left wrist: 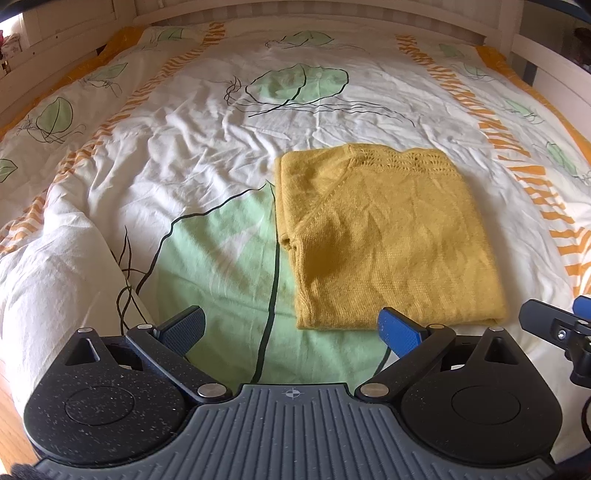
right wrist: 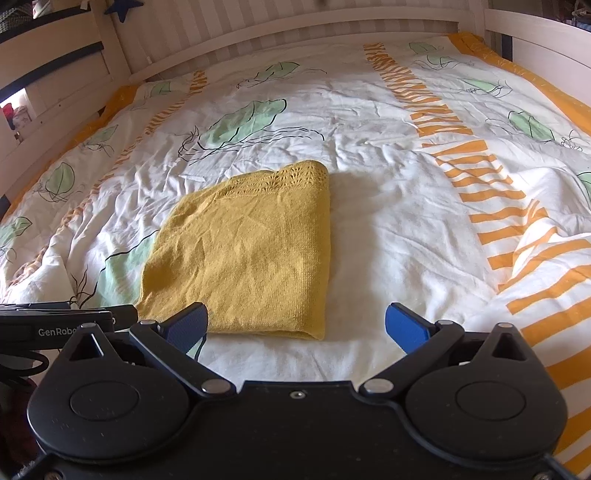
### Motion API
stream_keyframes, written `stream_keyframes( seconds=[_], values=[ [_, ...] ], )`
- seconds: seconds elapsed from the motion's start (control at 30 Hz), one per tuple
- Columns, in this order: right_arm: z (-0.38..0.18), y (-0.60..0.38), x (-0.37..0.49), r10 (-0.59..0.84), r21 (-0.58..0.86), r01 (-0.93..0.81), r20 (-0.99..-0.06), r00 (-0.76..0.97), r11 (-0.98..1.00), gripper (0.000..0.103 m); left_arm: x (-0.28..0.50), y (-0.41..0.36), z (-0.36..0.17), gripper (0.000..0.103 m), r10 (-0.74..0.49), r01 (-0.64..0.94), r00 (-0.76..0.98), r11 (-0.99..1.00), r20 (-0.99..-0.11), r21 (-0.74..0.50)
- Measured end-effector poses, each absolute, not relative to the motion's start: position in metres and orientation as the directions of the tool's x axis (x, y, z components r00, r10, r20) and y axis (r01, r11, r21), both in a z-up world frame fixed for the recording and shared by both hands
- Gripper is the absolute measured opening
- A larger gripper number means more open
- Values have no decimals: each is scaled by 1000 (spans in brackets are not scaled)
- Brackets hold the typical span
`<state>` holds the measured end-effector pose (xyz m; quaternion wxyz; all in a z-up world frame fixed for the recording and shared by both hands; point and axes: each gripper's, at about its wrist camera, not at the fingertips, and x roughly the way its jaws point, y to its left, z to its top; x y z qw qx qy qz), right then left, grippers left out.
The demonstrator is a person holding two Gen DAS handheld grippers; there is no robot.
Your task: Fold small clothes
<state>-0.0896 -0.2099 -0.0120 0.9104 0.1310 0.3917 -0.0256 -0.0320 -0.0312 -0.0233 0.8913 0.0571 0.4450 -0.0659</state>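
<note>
A yellow knit top (left wrist: 384, 236) lies folded into a neat block on a bed cover (left wrist: 207, 147). The cover is white with green leaves and orange stripes. It is a bit wrinkled. The top has a lacy band with little holes along its far edge. Its near edge lies close to both grippers.

The left gripper (left wrist: 291, 328) is spread wide and holds nothing. It sits just before the near edge of the top, over a big green leaf on the cover. Its right finger (left wrist: 400, 330) shows in front of the top's near edge. I cannot tell if it touches it.

The right gripper (right wrist: 295, 325) is spread wide too and holds nothing. The top's near right corner shows between its fingers. Its left finger (right wrist: 188, 325) shows in front of the top's near edge.

A pale wooden bed frame (right wrist: 280, 27) runs along the far side of the bed.
</note>
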Motion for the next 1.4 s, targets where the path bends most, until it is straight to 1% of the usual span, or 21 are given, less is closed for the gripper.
stream_keyframes(
  seconds=[0.93, 1.4],
  values=[
    [-20, -213, -80, 73, 234, 158, -746, 662, 959, 102, -28, -25, -23, 101, -53, 170, 589, 984, -806, 59],
    [-29, -213, -72, 87, 242, 162, -767, 636, 957, 102, -25, -23, -31, 101, -67, 189, 571, 981, -818, 52]
  ],
)
